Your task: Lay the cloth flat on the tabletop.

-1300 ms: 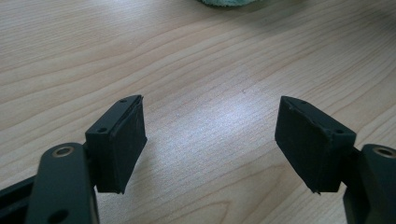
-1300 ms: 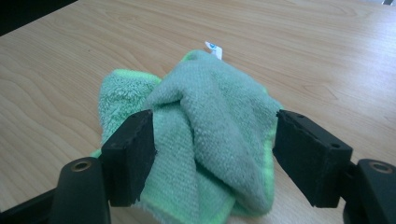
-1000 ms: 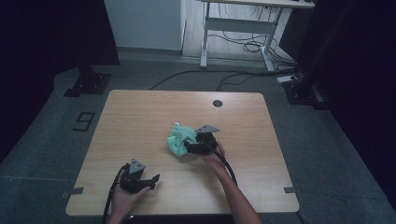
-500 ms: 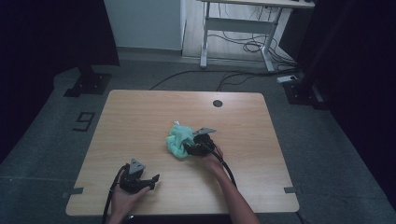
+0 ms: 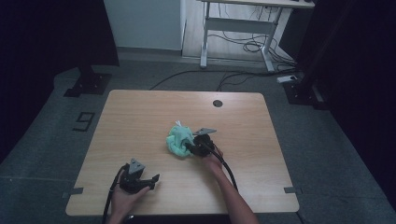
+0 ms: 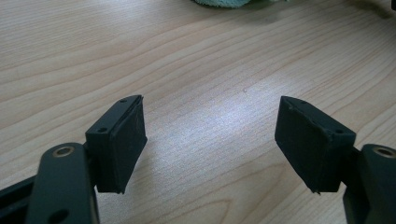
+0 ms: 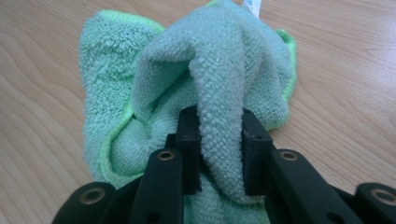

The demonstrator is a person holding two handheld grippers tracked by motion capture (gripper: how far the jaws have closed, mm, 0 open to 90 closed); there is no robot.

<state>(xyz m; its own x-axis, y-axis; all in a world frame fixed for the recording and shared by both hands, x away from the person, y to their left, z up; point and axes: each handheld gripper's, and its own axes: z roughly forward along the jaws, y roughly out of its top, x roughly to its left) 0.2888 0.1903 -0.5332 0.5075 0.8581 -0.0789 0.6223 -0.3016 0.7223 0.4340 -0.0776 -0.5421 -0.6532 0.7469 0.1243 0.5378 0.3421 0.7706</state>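
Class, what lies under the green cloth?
The wooden table shows around the green cloth; beneath it stays covered. The right claw, just closing, pinches a fold.

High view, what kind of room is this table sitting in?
Probably a lab or recording studio, not a home: a bare wooden table on grey carpet, dark curtains at both sides, a height-adjustable desk frame behind, and loose cables on the floor.

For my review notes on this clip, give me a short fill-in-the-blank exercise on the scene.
1. The right gripper has just been closing, and its fingers pinch a fold of the ____ cloth.
2. The left gripper is ____, nothing between its fingers.
3. The cloth lies on a ____ table.

Missing words: green; open; wooden
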